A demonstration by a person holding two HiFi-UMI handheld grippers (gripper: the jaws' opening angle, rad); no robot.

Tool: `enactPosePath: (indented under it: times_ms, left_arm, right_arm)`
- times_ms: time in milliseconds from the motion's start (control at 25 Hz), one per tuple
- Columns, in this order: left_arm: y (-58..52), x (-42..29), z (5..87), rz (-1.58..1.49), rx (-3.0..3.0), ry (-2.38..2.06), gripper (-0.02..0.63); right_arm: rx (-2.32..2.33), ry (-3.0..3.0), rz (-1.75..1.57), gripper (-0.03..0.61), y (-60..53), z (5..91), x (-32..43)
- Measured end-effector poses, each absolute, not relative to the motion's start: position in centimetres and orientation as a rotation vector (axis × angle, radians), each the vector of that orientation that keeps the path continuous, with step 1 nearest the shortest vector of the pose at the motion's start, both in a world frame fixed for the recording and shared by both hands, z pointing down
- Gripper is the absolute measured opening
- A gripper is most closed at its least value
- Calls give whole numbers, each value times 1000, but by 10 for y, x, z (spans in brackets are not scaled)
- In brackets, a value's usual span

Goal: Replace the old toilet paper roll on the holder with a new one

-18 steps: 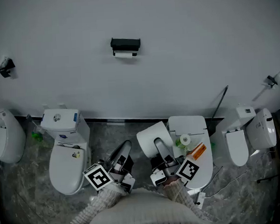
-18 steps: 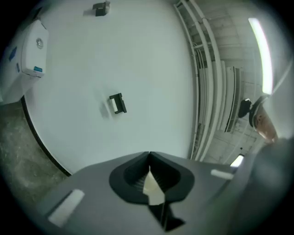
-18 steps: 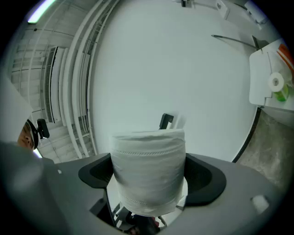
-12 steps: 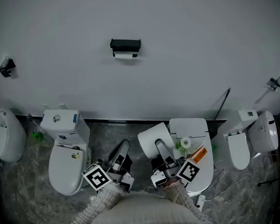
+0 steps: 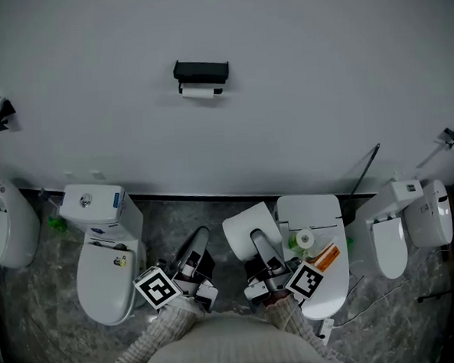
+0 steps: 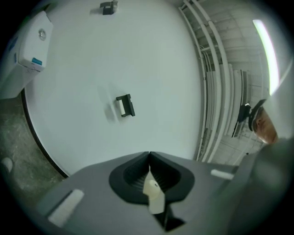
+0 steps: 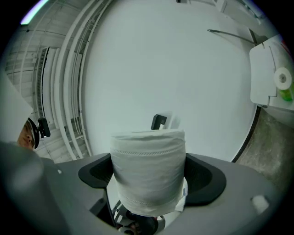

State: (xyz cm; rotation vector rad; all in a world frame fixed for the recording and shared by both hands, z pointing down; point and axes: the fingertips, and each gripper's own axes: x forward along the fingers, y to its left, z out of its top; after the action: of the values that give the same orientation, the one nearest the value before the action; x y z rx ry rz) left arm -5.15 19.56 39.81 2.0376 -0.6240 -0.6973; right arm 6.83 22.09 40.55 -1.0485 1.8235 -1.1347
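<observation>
While right gripper clamps, roll sits between jaws

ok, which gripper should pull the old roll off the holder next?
Left, probably. The left gripper is shut and empty, so it's free for the old roll on the holder; the right gripper is clamped on the new roll. It must open first.

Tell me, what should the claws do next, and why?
Probably move closer to the wall holder, which looks far off and has its old roll on. The right claw grips the new roll; the shut left claw could then pull the old one off.
</observation>
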Motion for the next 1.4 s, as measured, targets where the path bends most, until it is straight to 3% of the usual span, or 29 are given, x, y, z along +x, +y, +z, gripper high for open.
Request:
enactPosePath:
  times_ms: [760, 1400]
  left_arm:
    - [-57, -38, 373, -594, 2105, -453, -5]
    - [-139, -31, 380, -701, 1950, -460, -5]
  right_arm:
    - [-1088, 1625, -1030, 465, -31, 382, 83]
    - [-1156, 1569, -1042, 465, -87, 397, 105]
